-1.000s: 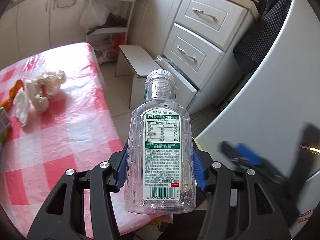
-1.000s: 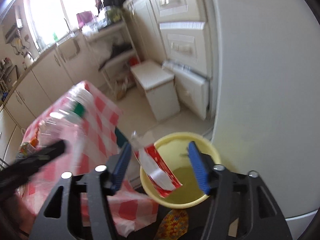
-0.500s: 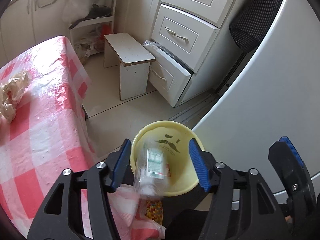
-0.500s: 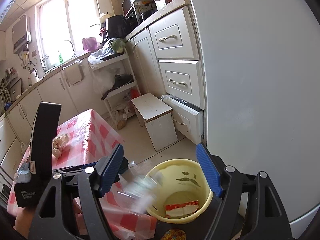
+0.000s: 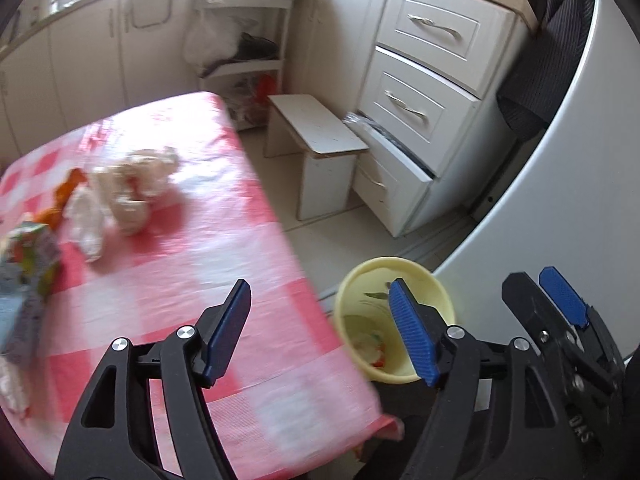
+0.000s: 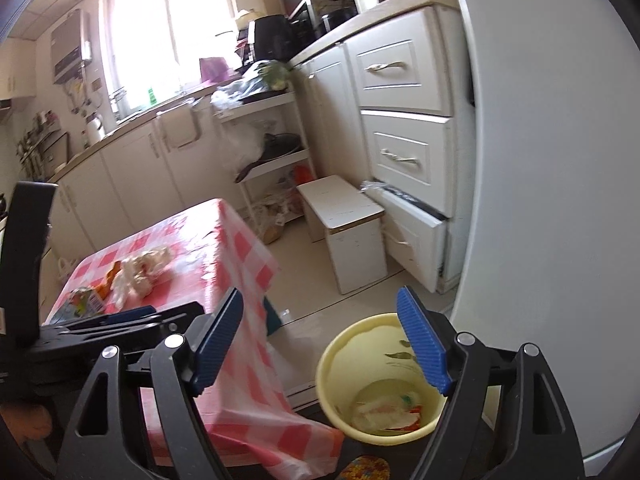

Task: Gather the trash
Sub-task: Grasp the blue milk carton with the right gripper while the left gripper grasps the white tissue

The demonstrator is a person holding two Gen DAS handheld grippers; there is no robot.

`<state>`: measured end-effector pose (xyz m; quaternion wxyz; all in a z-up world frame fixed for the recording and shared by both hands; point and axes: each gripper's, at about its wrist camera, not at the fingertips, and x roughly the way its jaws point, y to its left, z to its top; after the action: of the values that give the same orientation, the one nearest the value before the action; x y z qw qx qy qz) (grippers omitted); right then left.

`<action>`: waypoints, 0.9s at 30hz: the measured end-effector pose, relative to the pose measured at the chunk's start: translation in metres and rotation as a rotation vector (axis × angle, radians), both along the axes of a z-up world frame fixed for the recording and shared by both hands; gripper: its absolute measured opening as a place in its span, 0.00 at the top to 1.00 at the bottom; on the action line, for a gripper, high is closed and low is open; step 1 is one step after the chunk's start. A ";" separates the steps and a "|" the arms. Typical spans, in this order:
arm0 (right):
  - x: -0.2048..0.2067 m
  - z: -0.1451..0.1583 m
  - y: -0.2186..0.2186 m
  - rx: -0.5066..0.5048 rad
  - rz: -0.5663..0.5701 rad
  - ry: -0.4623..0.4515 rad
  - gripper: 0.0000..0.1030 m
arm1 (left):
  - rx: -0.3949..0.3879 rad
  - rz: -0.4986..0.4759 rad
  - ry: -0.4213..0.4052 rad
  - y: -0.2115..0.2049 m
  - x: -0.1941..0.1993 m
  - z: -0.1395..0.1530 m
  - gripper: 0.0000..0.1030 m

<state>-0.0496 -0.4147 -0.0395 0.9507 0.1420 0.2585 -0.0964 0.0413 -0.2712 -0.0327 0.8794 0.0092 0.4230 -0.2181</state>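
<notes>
My left gripper (image 5: 318, 300) hangs over the near corner of the pink checked table (image 5: 180, 240); its jaws are opening with nothing between them. My right gripper (image 6: 320, 312) is above the yellow bucket (image 6: 332, 364) on the floor, jaws also opening and empty. In the bucket lie a clear bottle and a red-and-white carton (image 6: 384, 408). On the table remain crumpled paper (image 5: 136, 184), an orange scrap (image 5: 66, 196) and a colourful carton (image 5: 32, 256). The left wrist view also shows the bucket (image 5: 384, 262) beside the table corner and the right gripper (image 5: 538, 292) beyond it.
A white fridge (image 6: 540, 160) stands right behind the bucket. A white stool (image 6: 344, 208) sits on the floor by drawers, the lowest drawer (image 6: 412, 232) ajar. Shelves with bags (image 6: 264, 148) and cabinets line the far wall.
The bottle left my left gripper and dropped into the bucket. The left gripper's jaws widened and it swung back over the table. The right gripper's jaws spread a little wider.
</notes>
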 end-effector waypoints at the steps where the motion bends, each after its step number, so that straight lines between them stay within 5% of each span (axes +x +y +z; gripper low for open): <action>1: 0.001 0.000 0.004 0.001 0.011 0.002 0.26 | 0.006 0.009 -0.008 0.007 -0.001 0.002 0.33; 11: 0.030 0.002 0.076 -0.034 0.206 0.033 0.24 | 0.074 0.212 -0.089 0.109 -0.020 0.018 0.25; 16: 0.041 0.001 0.120 -0.067 0.323 0.047 0.22 | 0.099 0.432 -0.123 0.182 -0.020 0.019 0.24; 20: 0.049 0.001 0.154 -0.087 0.415 0.052 0.22 | 0.136 0.583 -0.067 0.234 -0.009 0.001 0.24; 27: 0.065 0.000 0.192 -0.107 0.504 0.052 0.20 | 0.120 0.609 -0.013 0.268 -0.003 -0.017 0.19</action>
<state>0.0150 -0.2223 -0.0393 0.9439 0.0199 0.3046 0.1264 0.0380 -0.0033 -0.0493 0.9049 -0.0645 0.4128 0.0810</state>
